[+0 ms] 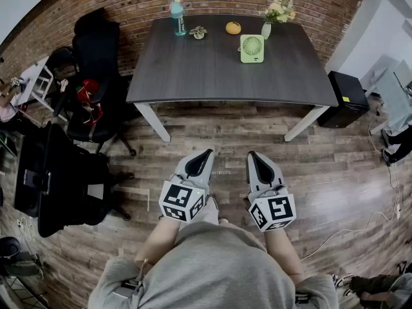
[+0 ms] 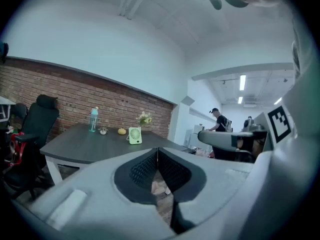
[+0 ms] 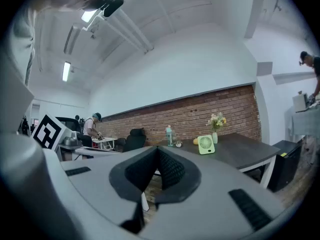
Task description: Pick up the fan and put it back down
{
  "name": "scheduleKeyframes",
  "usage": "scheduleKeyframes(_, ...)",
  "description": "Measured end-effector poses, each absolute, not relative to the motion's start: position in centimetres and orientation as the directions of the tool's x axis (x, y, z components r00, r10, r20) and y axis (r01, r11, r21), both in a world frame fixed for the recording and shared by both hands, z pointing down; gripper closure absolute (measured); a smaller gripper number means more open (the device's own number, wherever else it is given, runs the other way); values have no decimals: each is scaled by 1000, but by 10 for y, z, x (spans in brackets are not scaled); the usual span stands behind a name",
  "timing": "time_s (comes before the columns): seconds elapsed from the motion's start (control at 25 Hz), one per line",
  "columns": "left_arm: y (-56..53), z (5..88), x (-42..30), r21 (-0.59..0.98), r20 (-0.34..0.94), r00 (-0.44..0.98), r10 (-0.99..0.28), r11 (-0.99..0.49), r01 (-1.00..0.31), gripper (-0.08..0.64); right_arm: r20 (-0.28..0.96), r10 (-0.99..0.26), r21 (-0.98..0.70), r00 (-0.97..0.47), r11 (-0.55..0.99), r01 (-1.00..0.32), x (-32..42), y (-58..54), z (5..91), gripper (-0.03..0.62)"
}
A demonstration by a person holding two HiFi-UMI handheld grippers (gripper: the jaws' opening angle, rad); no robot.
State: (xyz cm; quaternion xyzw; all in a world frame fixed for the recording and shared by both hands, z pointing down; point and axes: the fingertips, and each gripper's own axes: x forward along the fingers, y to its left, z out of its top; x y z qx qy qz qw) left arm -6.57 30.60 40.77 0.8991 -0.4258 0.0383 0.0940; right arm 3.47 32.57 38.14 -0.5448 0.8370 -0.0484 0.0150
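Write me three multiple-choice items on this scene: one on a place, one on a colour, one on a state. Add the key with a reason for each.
1. Where does the fan stand?
A) on the table, near the flower vase
B) on the floor
C) on a chair

2. What colour is the fan?
A) blue
B) light green
C) red

3. How are the left hand-held gripper and the right hand-held gripper?
A) both shut and empty
B) both wide open
C) one shut on the fan

Key:
1 A: the head view shows it upright on the table by the flower vase.
2 B: its casing is pale green in every view.
3 A: each gripper view shows the jaws together with nothing between them, short of the table.
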Motion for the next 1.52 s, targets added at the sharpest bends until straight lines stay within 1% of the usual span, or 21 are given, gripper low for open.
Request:
scheduleKeyframes(0.2, 350, 400, -57, 139, 128, 627, -769, -612, -779, 540, 26, -914, -100, -404, 400, -911, 43, 369, 378, 589)
scheduleKeyframes(0.52, 372, 388, -47, 142, 96, 614, -783, -600, -788, 539, -1, -902, -65, -432, 431, -900, 48, 394, 369, 589)
scheduleKeyframes(0.72, 377, 386, -37, 168, 97, 617, -781, -598, -784, 538, 29, -901, -53, -433, 431, -901, 58, 400, 376, 589)
scheduleKeyframes(0.96, 380, 389, -33, 167, 120, 620, -775, -600, -782, 535, 68, -900, -114, -430, 421, -900, 67, 400, 392, 583)
scheduleKeyframes(1.0, 379, 390, -32, 166, 123, 621, -774, -601, -782, 532, 76, -899, -115, -431, 421, -900, 68, 399, 394, 577)
scheduleKeyframes(1.08, 377, 390, -30, 166, 125, 624, -771, -604, -780, 496, 88, -896, -118, -436, 425, -897, 69, 396, 397, 518)
scheduleKeyframes(1.2, 372, 392, -25, 160, 124, 631, -766, -612, -774, 475, 92, -899, -134, -429, 415, -900, 75, 392, 400, 488)
scheduleKeyframes(1.36, 362, 393, -20, 146, 121, 640, -759, -624, -768, 429, 96, -906, -152, -413, 396, -905, 85, 381, 405, 427)
scheduleKeyframes(1.52, 343, 398, -17, 160, 123, 649, -751, -630, -760, 386, 103, -911, -157, -400, 382, -911, 93, 363, 410, 388)
